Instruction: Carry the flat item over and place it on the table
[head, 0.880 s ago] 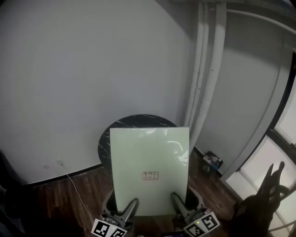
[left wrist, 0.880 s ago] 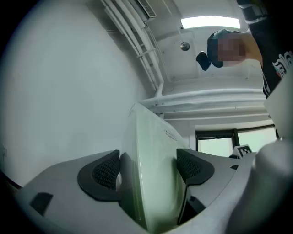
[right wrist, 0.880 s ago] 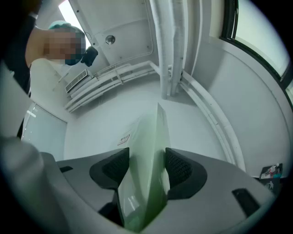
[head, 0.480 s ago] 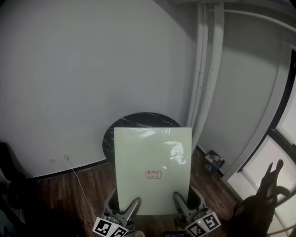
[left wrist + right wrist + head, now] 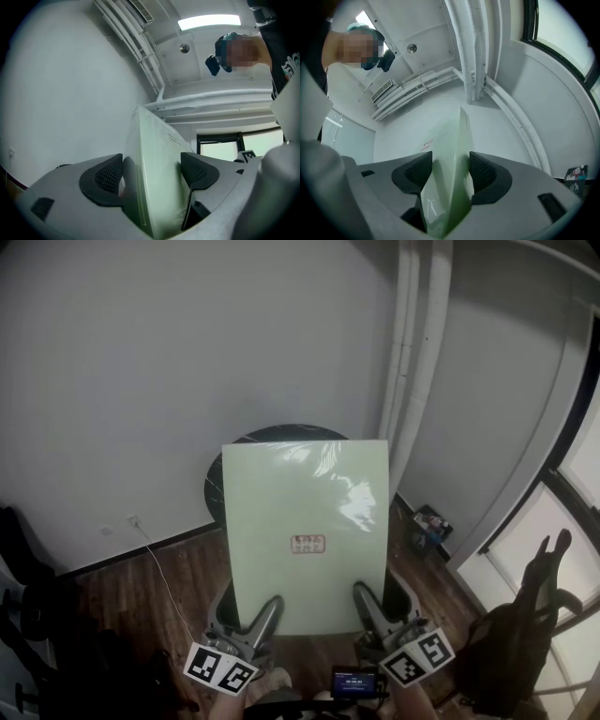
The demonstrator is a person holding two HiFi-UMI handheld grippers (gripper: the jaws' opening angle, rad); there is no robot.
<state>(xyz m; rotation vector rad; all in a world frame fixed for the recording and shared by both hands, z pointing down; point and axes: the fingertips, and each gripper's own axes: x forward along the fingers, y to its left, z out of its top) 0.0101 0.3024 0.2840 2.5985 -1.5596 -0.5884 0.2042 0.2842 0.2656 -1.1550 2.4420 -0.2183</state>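
Head view shows the panel (image 5: 305,531) carried nearer than a moment before, with more of the table (image 5: 214,491) now covered beyond it; set-down is judged close but not yet done; the panel's lower edge is pinched between the wide-set jaws of the left gripper (image 5: 265,613) and of the right gripper (image 5: 368,604); the panel is held upright above both.

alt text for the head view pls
A pale green flat panel is held up by its near edge, with the left tool and right tool each clamped on it. Behind it, a round black table stands by a white wall.
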